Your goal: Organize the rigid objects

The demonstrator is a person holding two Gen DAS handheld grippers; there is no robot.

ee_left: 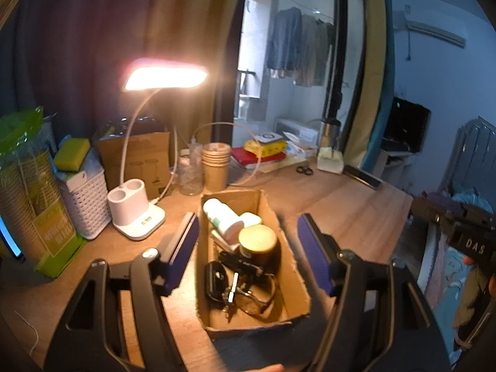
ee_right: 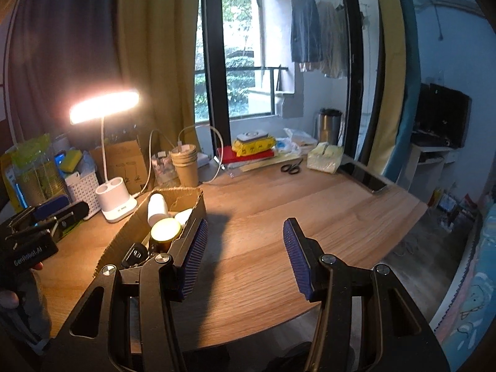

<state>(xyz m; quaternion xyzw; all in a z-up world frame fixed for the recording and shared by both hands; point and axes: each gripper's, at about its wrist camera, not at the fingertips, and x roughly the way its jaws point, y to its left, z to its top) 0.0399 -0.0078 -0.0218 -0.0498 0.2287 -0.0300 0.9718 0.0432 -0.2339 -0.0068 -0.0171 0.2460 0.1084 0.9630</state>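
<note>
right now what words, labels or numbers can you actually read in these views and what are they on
"DAS": on the black body of the right gripper, seen at the edge of the left wrist view.
"GenRobot.AI": on the black body of the left gripper, seen in the right wrist view.
Green package: pale print, too blurred to read.
Lamp base: small label, too small to read.
Yellow pack: dark marks, unreadable.
Jar lid in the box: faint print, unreadable.

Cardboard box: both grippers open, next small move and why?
Probably draw the left gripper up and away from the cardboard box: its jaws are open around it, holding nothing; bottle, jar and glasses lie inside. Right gripper is empty.
</note>
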